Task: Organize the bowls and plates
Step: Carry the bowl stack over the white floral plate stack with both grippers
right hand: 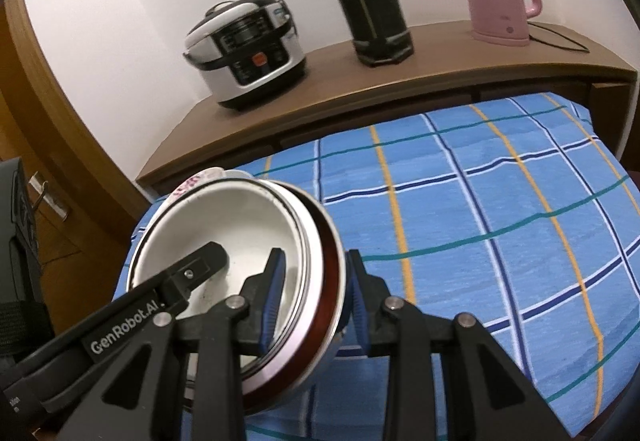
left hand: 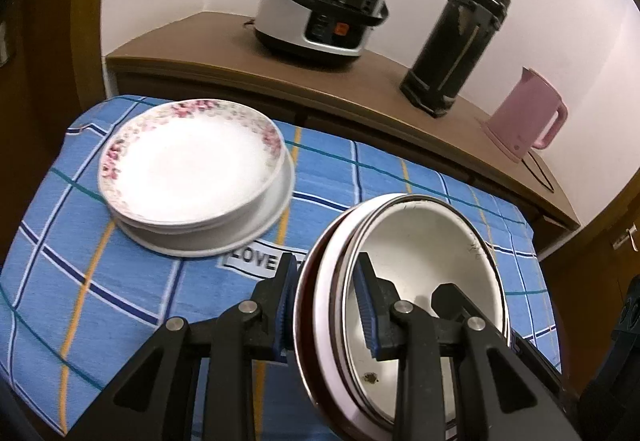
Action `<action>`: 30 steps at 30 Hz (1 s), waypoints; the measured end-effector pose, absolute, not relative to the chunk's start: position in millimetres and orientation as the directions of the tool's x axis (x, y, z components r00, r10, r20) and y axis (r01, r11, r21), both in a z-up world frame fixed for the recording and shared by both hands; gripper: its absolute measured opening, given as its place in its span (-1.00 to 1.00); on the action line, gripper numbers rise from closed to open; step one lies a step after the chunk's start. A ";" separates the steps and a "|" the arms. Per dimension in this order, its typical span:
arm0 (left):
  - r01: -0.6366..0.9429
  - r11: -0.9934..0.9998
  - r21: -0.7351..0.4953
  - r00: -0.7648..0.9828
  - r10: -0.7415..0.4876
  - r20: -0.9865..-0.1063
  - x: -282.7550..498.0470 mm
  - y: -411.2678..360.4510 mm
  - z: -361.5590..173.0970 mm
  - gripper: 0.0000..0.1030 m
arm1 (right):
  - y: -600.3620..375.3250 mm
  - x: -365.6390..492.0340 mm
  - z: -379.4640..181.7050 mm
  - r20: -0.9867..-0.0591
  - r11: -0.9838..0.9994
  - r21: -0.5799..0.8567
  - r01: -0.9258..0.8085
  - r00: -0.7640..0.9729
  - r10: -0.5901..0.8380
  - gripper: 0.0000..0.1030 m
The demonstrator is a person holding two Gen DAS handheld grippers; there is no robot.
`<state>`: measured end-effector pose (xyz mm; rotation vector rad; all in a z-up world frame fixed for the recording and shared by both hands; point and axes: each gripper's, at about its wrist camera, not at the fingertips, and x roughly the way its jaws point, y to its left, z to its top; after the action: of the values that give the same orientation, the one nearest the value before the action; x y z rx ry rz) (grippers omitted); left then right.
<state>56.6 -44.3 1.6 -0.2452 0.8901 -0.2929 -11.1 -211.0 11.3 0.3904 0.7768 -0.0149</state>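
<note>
step in hand, as judged: carrying a nest of bowls across the table, both tools sharing the load. the bowls sit one inside another, white inside, dark red band on the outer rim, and they tilt, clear of the blue checked cloth.

left gripper: jaws closed on the near-left rim of the bowls, one blue pad outside the wall, one inside. right gripper: likewise clamped on the opposite rim, one pad inside, one outside. in the right wrist view the tip of the left tool reaches into the bowl from the other side, so the two grips face each other across the rim.

a stack of plates, the top one with a pink flower border, rests on the cloth at the far left, apart from the bowls. a rice cooker, a dark flask and a pink kettle stand on the wooden sideboard behind.

next move, as judged: level the bowls, lower them onto bare cloth beside the plates, then release both grips together. uneven release risks tipping the nest.
</note>
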 end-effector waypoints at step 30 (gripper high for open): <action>0.064 0.942 -0.330 0.647 -0.291 -0.705 79.8 9.6 12.7 -0.38 | -154.6 29.5 22.3 -0.673 0.940 0.337 0.054 0.712 0.201 -0.41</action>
<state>79.8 9.6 12.7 -0.2873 0.8465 -0.2049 29.5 -154.6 22.3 0.3474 0.7784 0.0834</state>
